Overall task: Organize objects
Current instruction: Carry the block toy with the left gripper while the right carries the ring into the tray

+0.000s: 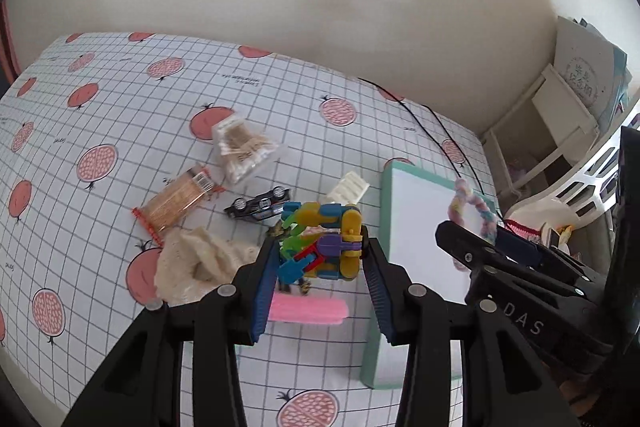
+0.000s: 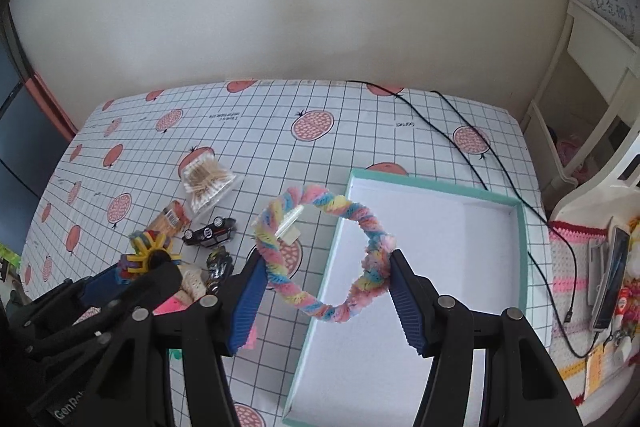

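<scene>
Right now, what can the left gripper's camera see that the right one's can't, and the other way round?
Only the left wrist view shows the left gripper clamped on the colourful block toy from behind, a cream knitted cloth in full and a white ridged piece. Only the right wrist view shows the right gripper head-on, clamped on the fuzzy pastel ring, the teal box's white inside, and a phone at the right. Both show the toy car, cotton swabs and black cable.
</scene>
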Tool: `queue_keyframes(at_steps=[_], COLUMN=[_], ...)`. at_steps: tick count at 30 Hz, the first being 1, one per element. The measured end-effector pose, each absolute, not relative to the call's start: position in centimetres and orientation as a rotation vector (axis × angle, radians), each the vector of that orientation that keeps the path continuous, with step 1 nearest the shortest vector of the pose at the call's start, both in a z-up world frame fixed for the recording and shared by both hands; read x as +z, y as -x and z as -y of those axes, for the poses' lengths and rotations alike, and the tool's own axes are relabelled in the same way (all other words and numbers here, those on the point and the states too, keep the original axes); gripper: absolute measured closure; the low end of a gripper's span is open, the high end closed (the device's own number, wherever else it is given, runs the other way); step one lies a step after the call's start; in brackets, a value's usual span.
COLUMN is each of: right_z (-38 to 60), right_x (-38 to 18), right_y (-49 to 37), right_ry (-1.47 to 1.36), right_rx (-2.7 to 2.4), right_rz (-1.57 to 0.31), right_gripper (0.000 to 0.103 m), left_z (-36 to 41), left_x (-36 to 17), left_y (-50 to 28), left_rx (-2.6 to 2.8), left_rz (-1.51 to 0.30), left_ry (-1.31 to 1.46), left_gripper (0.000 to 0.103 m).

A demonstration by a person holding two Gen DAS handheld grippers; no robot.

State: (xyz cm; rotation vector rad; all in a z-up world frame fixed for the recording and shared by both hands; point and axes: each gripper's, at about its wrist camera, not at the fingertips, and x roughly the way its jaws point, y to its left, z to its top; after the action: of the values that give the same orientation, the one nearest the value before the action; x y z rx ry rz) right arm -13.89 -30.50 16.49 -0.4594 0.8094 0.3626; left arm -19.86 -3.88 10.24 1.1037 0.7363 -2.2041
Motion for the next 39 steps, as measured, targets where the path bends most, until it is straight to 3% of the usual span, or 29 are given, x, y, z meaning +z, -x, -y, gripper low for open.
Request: queue_keyframes(at_steps=[9, 18, 39], right_z=[36.5, 41.8, 44.4], right_x=[19.0, 16.1, 11.1], right_y=[8.2, 3.5, 1.5], right_ry=[0.448, 0.337, 0.331], right_rx=[0.246, 0.19, 0.129], right_rz=[-0.756, -0.891, -0.961], right_gripper=[0.04, 0.04, 0.04], left_z=[1.6, -0.8, -2.3], left_x=[8.3, 3.5, -2.3], left_y=[28.2, 33.5, 35.6], left_rx=[-2.246, -2.245, -2.192], left_rz=[-0.712, -0.697, -0.668], left_ry=[-1.148, -1.27, -1.347], left_gripper=[0.059, 0.059, 0.059])
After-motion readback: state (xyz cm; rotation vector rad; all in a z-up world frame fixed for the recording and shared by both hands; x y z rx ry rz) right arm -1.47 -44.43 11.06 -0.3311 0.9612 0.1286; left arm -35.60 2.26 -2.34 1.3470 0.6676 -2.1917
